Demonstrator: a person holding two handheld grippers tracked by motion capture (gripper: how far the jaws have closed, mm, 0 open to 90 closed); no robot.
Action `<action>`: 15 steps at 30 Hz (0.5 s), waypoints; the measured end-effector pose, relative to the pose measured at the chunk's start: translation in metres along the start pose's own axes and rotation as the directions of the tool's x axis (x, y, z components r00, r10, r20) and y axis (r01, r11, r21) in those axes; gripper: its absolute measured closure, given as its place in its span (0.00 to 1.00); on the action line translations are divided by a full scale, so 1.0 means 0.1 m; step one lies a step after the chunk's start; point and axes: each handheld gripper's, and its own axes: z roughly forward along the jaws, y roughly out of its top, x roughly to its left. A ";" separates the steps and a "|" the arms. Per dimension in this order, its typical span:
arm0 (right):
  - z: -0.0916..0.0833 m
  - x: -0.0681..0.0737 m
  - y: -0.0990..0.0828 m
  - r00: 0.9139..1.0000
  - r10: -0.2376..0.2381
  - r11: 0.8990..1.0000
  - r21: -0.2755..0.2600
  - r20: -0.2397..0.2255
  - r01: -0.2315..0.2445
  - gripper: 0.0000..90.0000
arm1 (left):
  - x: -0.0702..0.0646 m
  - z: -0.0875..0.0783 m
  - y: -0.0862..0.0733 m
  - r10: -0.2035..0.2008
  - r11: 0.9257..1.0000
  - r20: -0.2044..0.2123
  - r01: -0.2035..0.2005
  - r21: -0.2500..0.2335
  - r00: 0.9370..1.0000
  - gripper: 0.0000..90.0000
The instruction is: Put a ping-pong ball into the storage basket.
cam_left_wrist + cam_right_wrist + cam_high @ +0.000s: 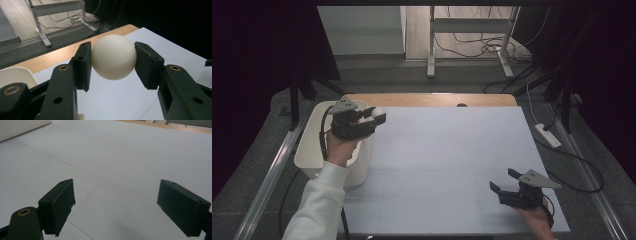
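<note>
Item: cream ball [113, 57], smooth, round, no long axis, so no preferred grasp direction.

Location: between the fingers [82, 63] of the left gripper [371, 117], clamped at its widest part. One pad presses on each flank; the ball's front bulges forward past the fingertips, and its underside hangs clear above the counter [447, 165]. In the high view the ball shows as a pale spot at the tip of the left gripper, raised over the counter's far left corner.

Left gripper: clenched on the ball, carried in the person's left hand [341, 150], white sleeve [317, 205] entering from below. The fingers point toward the middle of the counter, away from the bin.

Adjacent: white bin [309, 150], open-topped, standing at the counter's left edge. It lies behind and below the left fingers, under the wrist and hand rather than under the ball. Its pale rim shows at the lower left in the left gripper view.

Right gripper [504, 181]: released, fingers [57, 203] spread wide with nothing between them, resting low near the counter's near right corner, well apart from the ball.

Governing relation: the ball sits ahead of the bin, over bare counter surface. By judgement, a set-down straight below the fingers lands it on the counter; the left hand alone is placed to act.
</note>
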 end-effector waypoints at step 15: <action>0.00 0.00 0.00 1.000 0.001 1.000 0.000 0.000 -0.001 0.16 | 0.18 -0.05 -0.02 -0.024 1.000 -0.061 0.025 0.019 0.998 0.56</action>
